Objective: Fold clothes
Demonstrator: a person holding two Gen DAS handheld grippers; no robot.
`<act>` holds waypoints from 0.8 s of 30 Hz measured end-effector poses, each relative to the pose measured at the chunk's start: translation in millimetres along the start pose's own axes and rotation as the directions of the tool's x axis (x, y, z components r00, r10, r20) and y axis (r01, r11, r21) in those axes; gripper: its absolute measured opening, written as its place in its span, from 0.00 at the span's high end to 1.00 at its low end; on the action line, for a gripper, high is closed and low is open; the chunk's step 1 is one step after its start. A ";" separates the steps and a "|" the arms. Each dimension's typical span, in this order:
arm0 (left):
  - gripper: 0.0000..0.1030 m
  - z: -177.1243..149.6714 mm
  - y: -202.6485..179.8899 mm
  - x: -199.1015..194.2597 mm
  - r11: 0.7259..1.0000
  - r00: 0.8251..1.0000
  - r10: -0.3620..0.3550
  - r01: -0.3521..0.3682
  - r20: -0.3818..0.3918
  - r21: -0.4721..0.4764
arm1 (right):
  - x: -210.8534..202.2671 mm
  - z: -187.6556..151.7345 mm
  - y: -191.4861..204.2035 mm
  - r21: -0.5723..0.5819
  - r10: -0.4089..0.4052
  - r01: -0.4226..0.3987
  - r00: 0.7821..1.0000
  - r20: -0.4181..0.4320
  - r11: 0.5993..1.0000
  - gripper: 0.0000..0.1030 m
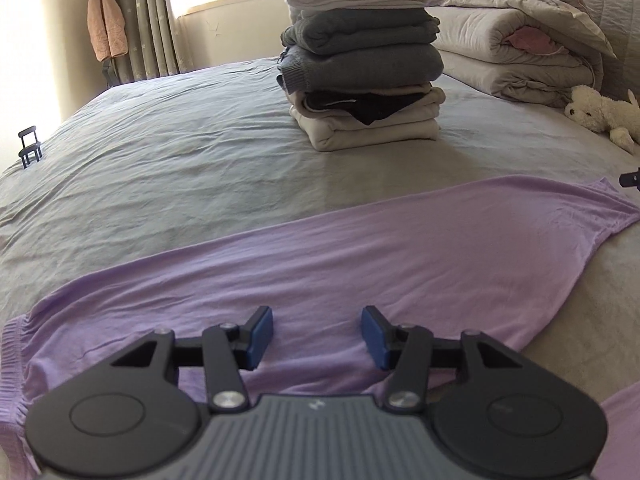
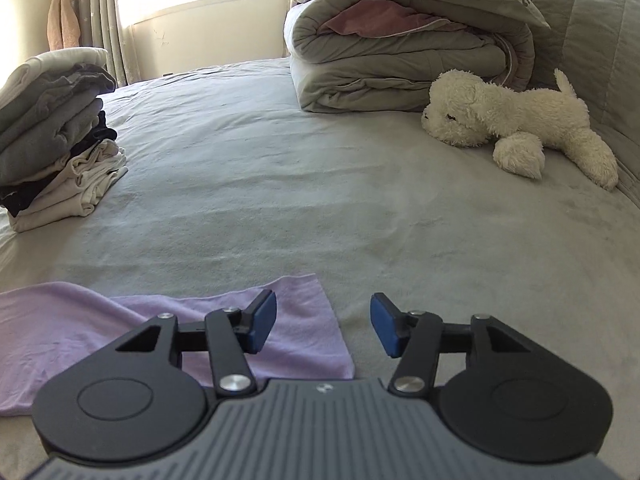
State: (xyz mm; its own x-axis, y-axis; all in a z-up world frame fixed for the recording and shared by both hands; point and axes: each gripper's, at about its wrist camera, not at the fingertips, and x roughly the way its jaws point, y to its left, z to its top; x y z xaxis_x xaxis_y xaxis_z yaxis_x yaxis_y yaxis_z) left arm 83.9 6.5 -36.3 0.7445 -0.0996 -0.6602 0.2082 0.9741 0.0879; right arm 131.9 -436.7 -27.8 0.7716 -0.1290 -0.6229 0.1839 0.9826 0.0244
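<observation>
Nearest the person, the lilac garment (image 1: 360,248) lies spread flat across the near edge of the bed (image 1: 168,152), laid out so its parts can be turned over one another. The left gripper (image 1: 317,336) hangs over the middle of the cloth, jaws apart and grasping nothing. The right gripper (image 2: 323,326) straddles the garment's right end, also released, likely lining up on that edge. Farther off on the left, the stack of folded clothes (image 1: 362,68) stands clear of the working space; a plush dog (image 2: 520,128) and rolled duvet (image 2: 400,48) lie far right.
</observation>
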 end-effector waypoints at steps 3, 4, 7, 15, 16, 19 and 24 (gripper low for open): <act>0.51 0.3 -0.1 1.3 1.000 1.000 0.001 -0.001 0.011 0.005 | 16.6 0.6 1.3 -0.018 0.013 -0.013 1.000 -0.007 1.000 0.51; 0.51 0.5 0.2 2.0 1.000 1.000 0.001 -0.001 0.014 0.004 | 21.0 -0.3 3.0 -0.030 0.018 -0.018 1.000 -0.014 0.999 0.58; 0.50 0.6 -0.2 3.5 1.000 1.000 0.002 -0.002 0.020 0.006 | 24.3 -5.1 8.5 -0.071 0.037 -0.037 0.999 0.001 0.997 0.97; 0.50 -0.4 -3.3 5.4 1.000 1.000 0.010 -0.011 0.026 0.020 | 24.1 -2.1 6.2 -0.064 -0.062 0.070 0.989 0.131 0.995 0.98; 0.50 -0.2 -3.6 5.6 1.000 1.000 0.011 -0.012 0.026 0.020 | 27.6 -1.8 7.8 -0.076 -0.064 0.073 0.992 0.111 0.994 0.97; 0.49 0.3 -4.3 5.9 1.000 1.000 0.014 -0.015 0.026 0.019 | 29.9 -0.2 9.4 -0.082 -0.081 0.088 0.993 0.082 0.993 0.85; 0.49 1.6 -2.6 4.8 1.000 1.000 0.011 -0.012 0.023 0.008 | 9.8 1.3 -0.2 -0.015 -0.079 0.081 0.993 0.085 0.997 0.57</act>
State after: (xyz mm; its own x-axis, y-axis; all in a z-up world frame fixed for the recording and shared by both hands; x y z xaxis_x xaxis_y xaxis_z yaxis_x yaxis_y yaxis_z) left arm 87.9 3.1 -38.6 0.7613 -0.0932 -0.6417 0.2047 0.9736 0.1014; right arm 140.3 -438.4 -32.9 0.8035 -0.2175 -0.5542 0.2364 0.9709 -0.0382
